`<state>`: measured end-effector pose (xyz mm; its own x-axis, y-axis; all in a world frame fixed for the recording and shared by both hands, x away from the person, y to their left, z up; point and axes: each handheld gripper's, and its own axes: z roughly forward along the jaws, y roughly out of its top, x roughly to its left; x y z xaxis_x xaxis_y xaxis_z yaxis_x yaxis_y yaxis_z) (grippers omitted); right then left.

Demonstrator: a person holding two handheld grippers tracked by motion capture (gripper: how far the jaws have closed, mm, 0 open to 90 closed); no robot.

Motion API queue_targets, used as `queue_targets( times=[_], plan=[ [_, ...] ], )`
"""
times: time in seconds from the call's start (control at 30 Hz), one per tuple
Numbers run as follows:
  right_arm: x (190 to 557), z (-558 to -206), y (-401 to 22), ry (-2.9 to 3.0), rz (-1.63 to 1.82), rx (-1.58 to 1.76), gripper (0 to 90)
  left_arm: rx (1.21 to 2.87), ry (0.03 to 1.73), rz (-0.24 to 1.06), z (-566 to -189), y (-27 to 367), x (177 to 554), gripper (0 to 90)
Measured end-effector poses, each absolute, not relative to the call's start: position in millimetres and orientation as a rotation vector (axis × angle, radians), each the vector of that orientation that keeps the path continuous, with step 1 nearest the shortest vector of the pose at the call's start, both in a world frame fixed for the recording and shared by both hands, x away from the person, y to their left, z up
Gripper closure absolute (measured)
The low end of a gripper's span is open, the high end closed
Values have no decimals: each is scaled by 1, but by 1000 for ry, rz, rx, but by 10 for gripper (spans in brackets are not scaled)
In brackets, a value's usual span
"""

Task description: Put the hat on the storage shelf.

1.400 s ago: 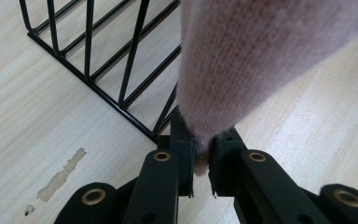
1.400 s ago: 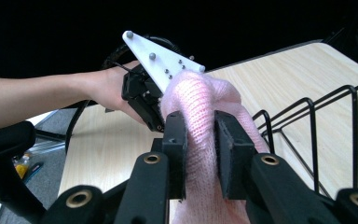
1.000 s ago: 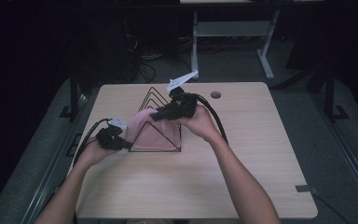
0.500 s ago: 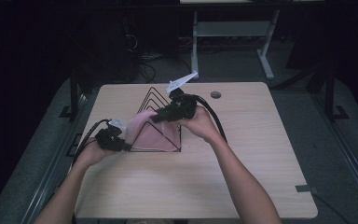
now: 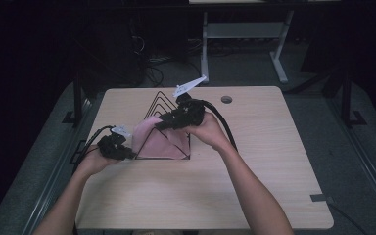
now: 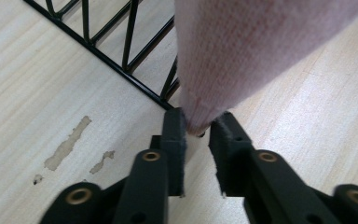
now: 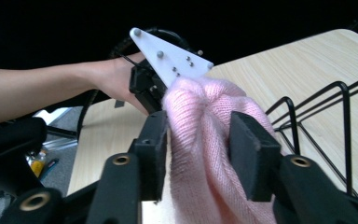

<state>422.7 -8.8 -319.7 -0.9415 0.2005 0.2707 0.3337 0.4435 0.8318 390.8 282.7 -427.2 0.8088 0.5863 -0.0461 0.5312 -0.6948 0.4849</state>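
While my left hand (image 5: pixel 94 161) rests low on the left side of the table (image 5: pixel 254 196), my left gripper (image 5: pixel 115 146) sits just beside the lower left corner of the black wire rack (image 5: pixel 159 105). Seen from that gripper's own camera, its jaws are clamped on the bottom tip of the pink knitted cloth (image 6: pixel 242 51), with the rack's base bar (image 6: pixel 107 56) running across the wood behind them and a few pale scuff marks (image 6: pixel 67 144) on the tabletop to one side. From above, the cloth (image 5: pixel 152 142) hangs spread over the front of the rack, stretched between my two tools near the middle of the table. Moving right, my right gripper (image 5: pixel 174 120) is held higher, over the top of the rack, and my right hand (image 5: pixel 208 132) is behind it. Its camera shows the jaws pinching a thick bunched fold of the cloth (image 7: pixel 205 140), with the rack's wire loops (image 7: pixel 317 116) to the right and my other gripper's white plate (image 7: pixel 168 56) beyond.
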Motion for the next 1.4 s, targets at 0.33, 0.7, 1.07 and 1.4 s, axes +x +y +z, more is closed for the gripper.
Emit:
queue_targets(
  times=[0.33, 0.7, 1.07, 1.4],
  plan=[
    [417, -317, -25, -2555, -1543, -499, 416, 2541, 827, 149, -433, 279, 393, 853],
    [408, -316, -64, -2572, -1605, -561, 355, 2498, 876, 156, -431, 286, 389, 667],
    [400, -323, -105, -2593, -1602, -699, 299, 2423, 916, 150, -425, 296, 382, 548],
    [389, -338, -148, -2594, -1594, -830, 283, 2401, 913, 168, -422, 300, 371, 527]
  ],
)
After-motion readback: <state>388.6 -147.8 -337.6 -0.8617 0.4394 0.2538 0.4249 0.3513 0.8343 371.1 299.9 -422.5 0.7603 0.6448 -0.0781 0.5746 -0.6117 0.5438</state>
